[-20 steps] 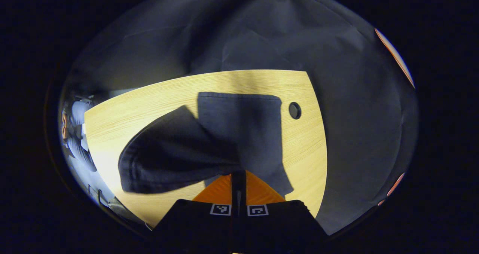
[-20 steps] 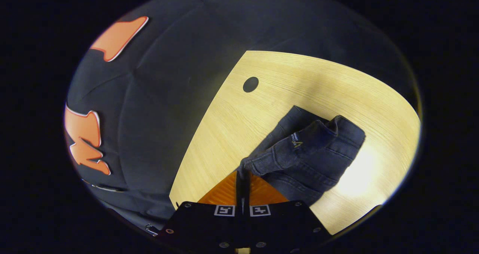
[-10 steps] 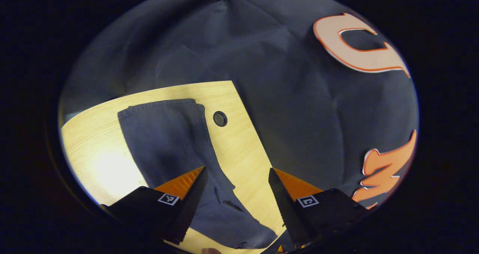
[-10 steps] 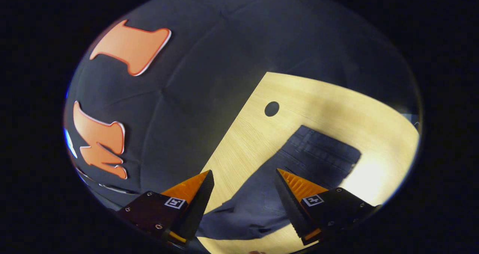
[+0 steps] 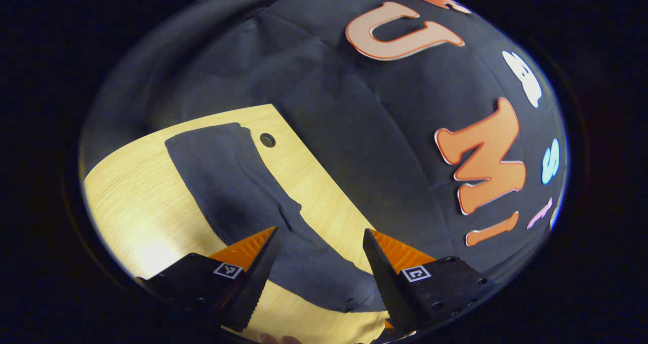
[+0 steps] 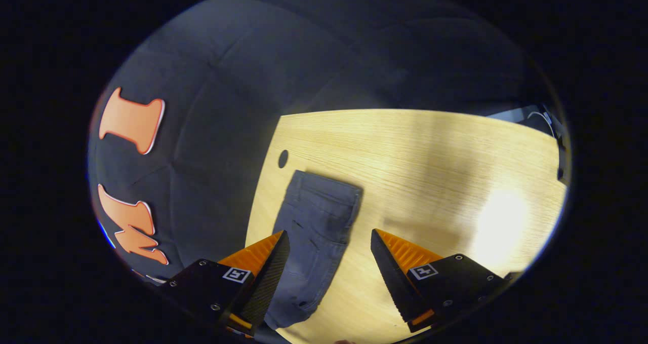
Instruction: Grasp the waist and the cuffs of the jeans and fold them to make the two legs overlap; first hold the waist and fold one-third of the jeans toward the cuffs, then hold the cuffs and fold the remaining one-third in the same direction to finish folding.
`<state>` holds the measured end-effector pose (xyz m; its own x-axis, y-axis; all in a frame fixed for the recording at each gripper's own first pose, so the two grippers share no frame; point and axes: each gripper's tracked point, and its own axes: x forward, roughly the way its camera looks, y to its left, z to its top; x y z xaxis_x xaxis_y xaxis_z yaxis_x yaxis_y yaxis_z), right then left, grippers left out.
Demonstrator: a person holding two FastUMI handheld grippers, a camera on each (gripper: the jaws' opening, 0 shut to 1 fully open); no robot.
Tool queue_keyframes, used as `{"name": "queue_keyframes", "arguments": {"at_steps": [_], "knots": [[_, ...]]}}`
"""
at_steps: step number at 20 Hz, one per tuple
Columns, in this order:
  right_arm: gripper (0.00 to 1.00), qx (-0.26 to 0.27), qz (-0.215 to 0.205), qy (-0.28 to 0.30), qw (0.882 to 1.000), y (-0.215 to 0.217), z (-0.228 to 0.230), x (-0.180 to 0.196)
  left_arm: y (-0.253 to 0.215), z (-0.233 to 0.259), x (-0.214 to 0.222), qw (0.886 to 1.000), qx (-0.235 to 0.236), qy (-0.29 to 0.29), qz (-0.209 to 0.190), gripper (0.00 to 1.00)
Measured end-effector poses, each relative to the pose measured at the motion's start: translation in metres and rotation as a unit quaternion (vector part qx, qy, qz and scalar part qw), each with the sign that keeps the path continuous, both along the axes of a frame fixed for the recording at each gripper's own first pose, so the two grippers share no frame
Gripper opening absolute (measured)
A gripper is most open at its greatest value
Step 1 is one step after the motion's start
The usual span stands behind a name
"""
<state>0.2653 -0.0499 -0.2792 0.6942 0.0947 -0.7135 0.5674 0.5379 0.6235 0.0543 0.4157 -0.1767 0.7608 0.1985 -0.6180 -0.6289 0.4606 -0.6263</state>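
Jeans flat on the table, both your grippers free.

The near end of the jeans (image 5: 243, 192) is cut off behind your fingers. Your left gripper (image 5: 320, 268) and right gripper (image 6: 329, 270) gape wide above the table (image 6: 430, 151), holding nothing.

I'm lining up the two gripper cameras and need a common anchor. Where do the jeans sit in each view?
Left gripper view: the jeans run from upper left of centre down between the open fingers, lying on the wooden table.
Right gripper view: the jeans lie left of centre, their lower end passing behind the left finger.
Shared landmark: the round hole in the table, close to the jeans' far end.
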Motion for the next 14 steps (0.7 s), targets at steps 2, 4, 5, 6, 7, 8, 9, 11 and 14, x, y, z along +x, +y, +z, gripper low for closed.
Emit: {"name": "queue_keyframes", "arguments": {"at_steps": [2, 4, 5, 6, 7, 8, 9, 11, 14], "knots": [[0.98, -0.006, 0.011, -0.004, 1.000, 0.000, -0.011, 0.008, -0.016, 0.003, 0.004, 1.000, 0.006, -0.008, -0.015, 0.98], [0.98, -0.018, 0.017, 0.006, 1.000, -0.002, -0.021, 0.016, -0.024, 0.010, 0.000, 1.000, 0.017, -0.015, -0.015, 0.98], [0.98, -0.016, 0.016, 0.009, 1.000, -0.001, -0.026, 0.021, -0.025, 0.011, -0.005, 0.999, 0.027, -0.011, -0.015, 0.98], [0.98, -0.012, 0.016, 0.009, 1.000, 0.001, -0.029, 0.026, -0.030, 0.012, -0.008, 0.999, 0.034, -0.010, -0.018, 0.98], [0.98, -0.010, 0.016, 0.012, 1.000, 0.002, -0.033, 0.028, -0.033, 0.013, -0.014, 0.999, 0.039, -0.006, -0.017, 0.98], [0.98, -0.013, 0.019, 0.018, 1.000, 0.004, -0.039, 0.029, -0.035, 0.014, -0.019, 0.999, 0.039, -0.004, -0.014, 0.98], [0.98, -0.012, 0.022, 0.008, 1.000, 0.006, -0.039, 0.033, -0.035, 0.015, -0.025, 0.999, 0.037, -0.003, -0.009, 0.98], [0.97, -0.013, 0.030, 0.001, 0.999, 0.012, -0.040, 0.040, -0.032, 0.016, -0.036, 0.999, 0.038, 0.000, 0.000, 0.98], [0.94, -0.045, 0.035, 0.012, 0.998, 0.016, -0.048, 0.052, -0.026, 0.021, -0.049, 0.999, 0.047, 0.001, 0.013, 0.98]]}}
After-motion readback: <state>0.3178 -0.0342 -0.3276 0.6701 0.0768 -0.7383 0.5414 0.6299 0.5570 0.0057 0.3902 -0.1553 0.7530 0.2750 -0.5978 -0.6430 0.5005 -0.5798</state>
